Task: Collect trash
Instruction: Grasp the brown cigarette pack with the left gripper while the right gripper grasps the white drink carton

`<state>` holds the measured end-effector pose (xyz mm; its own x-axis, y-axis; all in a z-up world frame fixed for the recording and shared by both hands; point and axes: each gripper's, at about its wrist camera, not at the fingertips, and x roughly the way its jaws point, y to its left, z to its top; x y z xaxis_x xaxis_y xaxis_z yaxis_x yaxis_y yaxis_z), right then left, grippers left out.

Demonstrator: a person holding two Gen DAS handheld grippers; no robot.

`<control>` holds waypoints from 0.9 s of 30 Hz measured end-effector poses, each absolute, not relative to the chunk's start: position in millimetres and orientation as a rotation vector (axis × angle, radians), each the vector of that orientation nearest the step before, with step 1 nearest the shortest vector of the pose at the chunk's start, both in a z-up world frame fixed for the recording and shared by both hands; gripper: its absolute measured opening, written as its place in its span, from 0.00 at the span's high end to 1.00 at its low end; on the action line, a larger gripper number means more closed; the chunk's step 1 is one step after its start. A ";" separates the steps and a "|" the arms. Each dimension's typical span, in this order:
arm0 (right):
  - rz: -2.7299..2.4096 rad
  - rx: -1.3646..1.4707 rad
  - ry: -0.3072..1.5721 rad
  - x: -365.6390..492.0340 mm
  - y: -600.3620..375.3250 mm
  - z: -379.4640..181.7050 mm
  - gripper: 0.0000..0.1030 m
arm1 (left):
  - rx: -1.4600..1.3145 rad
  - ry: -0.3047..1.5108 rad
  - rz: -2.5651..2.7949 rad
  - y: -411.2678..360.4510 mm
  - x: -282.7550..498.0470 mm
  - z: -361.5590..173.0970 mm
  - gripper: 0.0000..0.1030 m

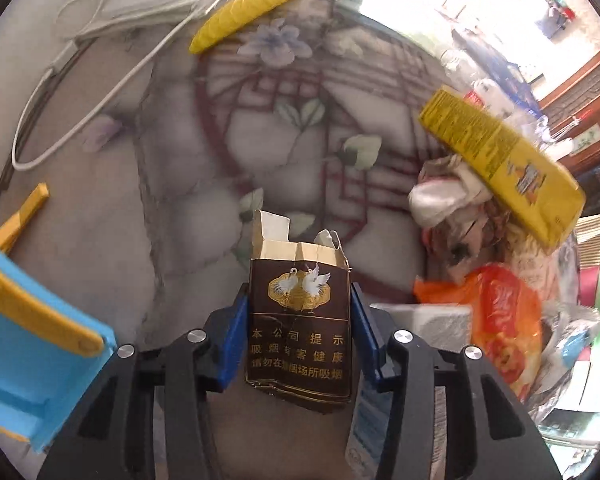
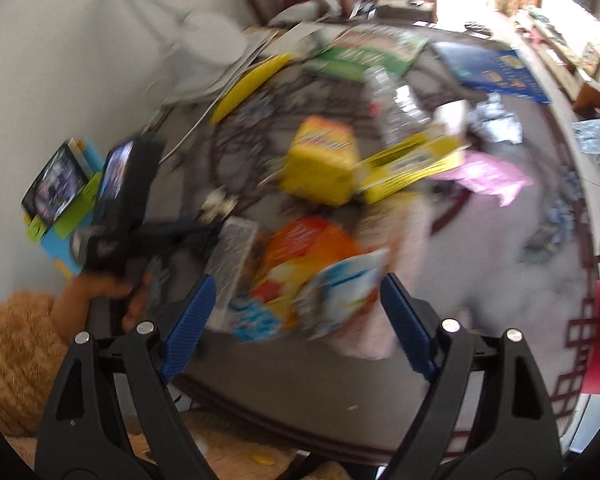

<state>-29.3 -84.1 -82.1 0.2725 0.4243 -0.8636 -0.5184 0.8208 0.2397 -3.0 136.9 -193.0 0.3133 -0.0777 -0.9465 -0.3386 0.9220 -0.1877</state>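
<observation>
Round tabletop (image 1: 188, 184) under a floral-print cover with dark red lattice lines, white wall off to the left, dark wooden furniture and a bright window further back. Pretty cluttered all over.

Going left to right from the left hand-held gripper (image 1: 298, 320): one white cable (image 1: 100, 108) looping well to the left, one yellow ridged plastic piece (image 1: 248, 10) far ahead, then one brown cigarette pack (image 1: 300, 320) with a torn-open top right between the blue pads, clamped from both sides. One crumpled tissue wad (image 1: 440, 196) ahead to the right, one long yellow box (image 1: 500, 164) lying over it, one orange plastic bag (image 1: 504, 320) just right of the pads.

Right view badly blurred. Right hand-held gripper (image 2: 296, 320) spread wide, nothing gripped, hanging over the trash pile. One orange wrapper (image 2: 312, 248) and one blue-white wrapper (image 2: 340, 292) just ahead of it, two yellow boxes (image 2: 324, 160) beyond, one pink wrapper (image 2: 488, 176) off to the right.
</observation>
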 end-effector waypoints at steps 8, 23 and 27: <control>0.713 -0.125 1.223 -37.4 -24.3 -110.8 0.28 | -0.371 1.060 0.216 164.0 -1.2 -138.9 0.57; 0.616 -0.269 1.319 -20.2 37.2 -165.1 0.57 | -0.358 0.953 0.210 176.2 -13.1 -99.9 0.57; 0.631 -0.231 1.300 -16.5 30.0 -159.2 0.59 | -0.359 0.957 0.198 171.6 -12.1 -101.1 0.57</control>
